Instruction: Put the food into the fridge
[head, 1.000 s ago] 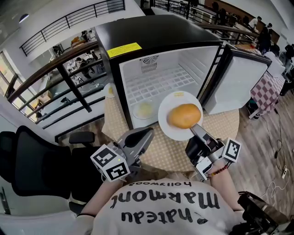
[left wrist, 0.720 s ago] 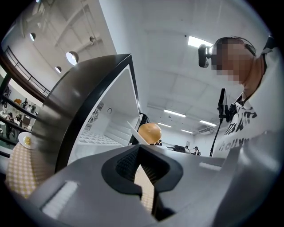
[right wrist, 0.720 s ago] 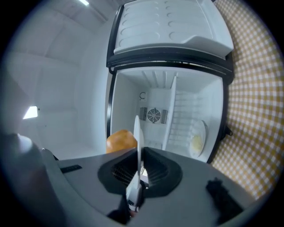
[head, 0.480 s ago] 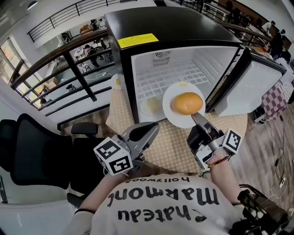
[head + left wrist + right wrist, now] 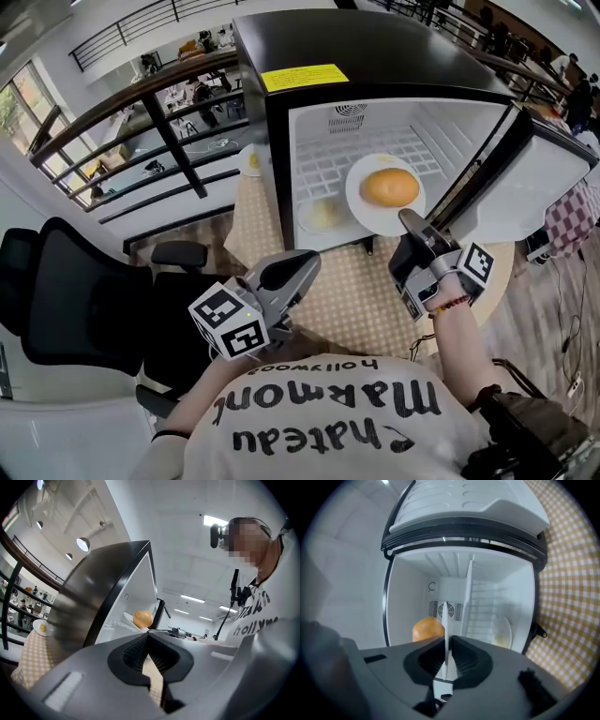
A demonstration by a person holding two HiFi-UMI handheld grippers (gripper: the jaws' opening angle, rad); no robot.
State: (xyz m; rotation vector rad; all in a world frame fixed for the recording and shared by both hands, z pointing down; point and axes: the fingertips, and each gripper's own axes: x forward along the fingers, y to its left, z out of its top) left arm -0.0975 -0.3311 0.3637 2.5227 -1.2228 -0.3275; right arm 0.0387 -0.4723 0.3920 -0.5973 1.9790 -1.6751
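Observation:
A black mini fridge (image 5: pixel 375 56) stands open on the table, its door (image 5: pixel 548 178) swung to the right. My right gripper (image 5: pixel 410 221) is shut on the rim of a white plate (image 5: pixel 373 211) that carries a golden bun (image 5: pixel 389 187), held level at the fridge opening. In the right gripper view the plate (image 5: pixel 446 616) shows edge-on between the jaws, with the bun (image 5: pixel 428 629) on its left. Another plate with pale food (image 5: pixel 322 215) lies on the fridge floor. My left gripper (image 5: pixel 305 265) hangs shut and empty at the lower left.
The fridge sits on a round table with a checked cloth (image 5: pixel 356 291). A small plate with a yellow item (image 5: pixel 251 160) rests on the table left of the fridge. A black office chair (image 5: pixel 66 300) stands at the left, with a railing (image 5: pixel 178 141) beyond it.
The right gripper has carried the plate and bun forward, up to the fridge opening. The left gripper has stayed low at the left, still shut.

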